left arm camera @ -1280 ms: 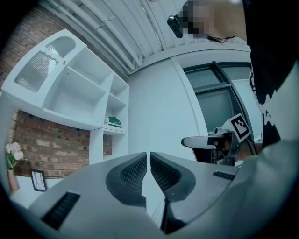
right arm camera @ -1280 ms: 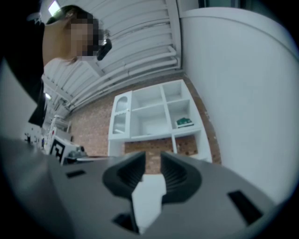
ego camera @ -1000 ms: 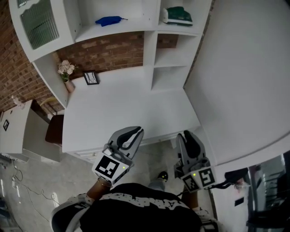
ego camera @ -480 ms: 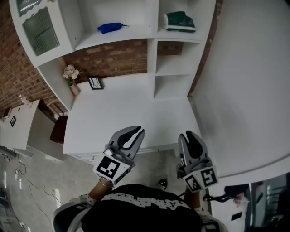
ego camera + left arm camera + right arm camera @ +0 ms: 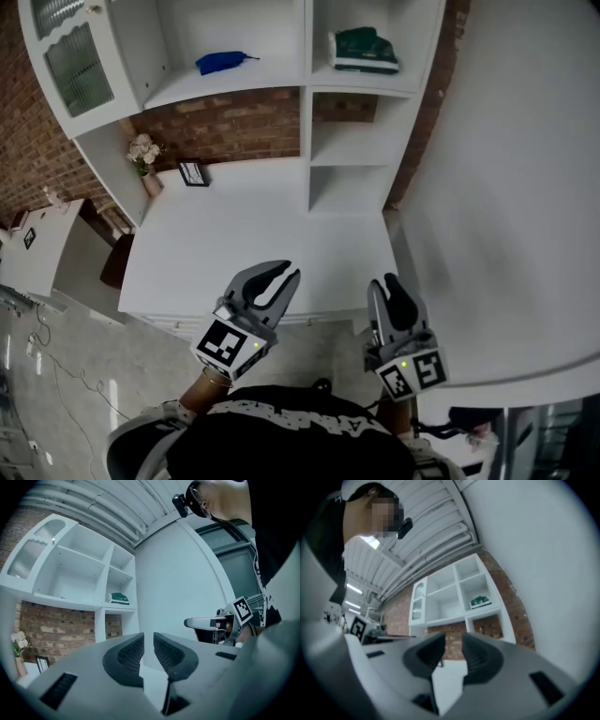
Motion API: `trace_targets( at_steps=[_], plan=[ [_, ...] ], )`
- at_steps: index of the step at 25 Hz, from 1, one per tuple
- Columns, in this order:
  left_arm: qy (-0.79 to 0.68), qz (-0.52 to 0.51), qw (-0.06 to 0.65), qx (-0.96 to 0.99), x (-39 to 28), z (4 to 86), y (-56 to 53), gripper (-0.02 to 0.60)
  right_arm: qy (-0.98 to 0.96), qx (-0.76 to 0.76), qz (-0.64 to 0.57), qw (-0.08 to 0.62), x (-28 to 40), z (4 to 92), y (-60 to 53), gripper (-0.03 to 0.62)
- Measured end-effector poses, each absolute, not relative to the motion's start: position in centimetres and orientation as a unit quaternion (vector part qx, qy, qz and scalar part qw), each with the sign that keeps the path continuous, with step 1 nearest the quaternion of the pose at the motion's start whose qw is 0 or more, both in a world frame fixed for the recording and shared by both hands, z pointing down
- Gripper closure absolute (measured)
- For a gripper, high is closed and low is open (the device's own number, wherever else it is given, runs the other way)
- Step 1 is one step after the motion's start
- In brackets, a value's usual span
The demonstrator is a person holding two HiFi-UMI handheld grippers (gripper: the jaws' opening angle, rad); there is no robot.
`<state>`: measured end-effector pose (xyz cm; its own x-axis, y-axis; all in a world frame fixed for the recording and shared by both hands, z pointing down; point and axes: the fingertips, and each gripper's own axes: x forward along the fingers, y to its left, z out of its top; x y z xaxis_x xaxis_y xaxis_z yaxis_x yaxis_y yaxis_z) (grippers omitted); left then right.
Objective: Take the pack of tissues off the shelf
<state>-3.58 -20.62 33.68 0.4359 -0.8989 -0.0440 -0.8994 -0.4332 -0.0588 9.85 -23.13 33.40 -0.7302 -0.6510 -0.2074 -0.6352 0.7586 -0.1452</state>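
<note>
We're well short of the white shelf (image 5: pixel 375 81). The left tongs (image 5: pixel 284 273) and right tongs (image 5: pixel 388 281) have both just been opening, and each narrow gap holds nothing. The pack of tissues (image 5: pixel 364 49) lies far ahead and above, nearer the right tongs, in an upper cubby. We'd raise that side, spread wider, and pinch the soft green block across its flat sides, since its wrap looks likely to slip on the ribbed pads (image 5: pixel 129 652).

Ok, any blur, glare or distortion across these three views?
Head view: evenly lit, no glare, pack sharp, shelf edges slightly bowed. Left gripper view: strong fisheye, black corners, pack tiny. Right gripper view: same fisheye, softer throughout.
</note>
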Motion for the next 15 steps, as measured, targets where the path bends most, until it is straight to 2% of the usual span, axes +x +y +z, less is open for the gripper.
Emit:
trace_targets(
  at_steps=[15],
  plan=[
    [0.542, 0.000, 0.041, -0.839, 0.6, 33.7, -23.5, 0.492, 0.937, -0.324, -0.018, 0.127, 14.1, 33.1, -25.8, 0.484]
  ],
)
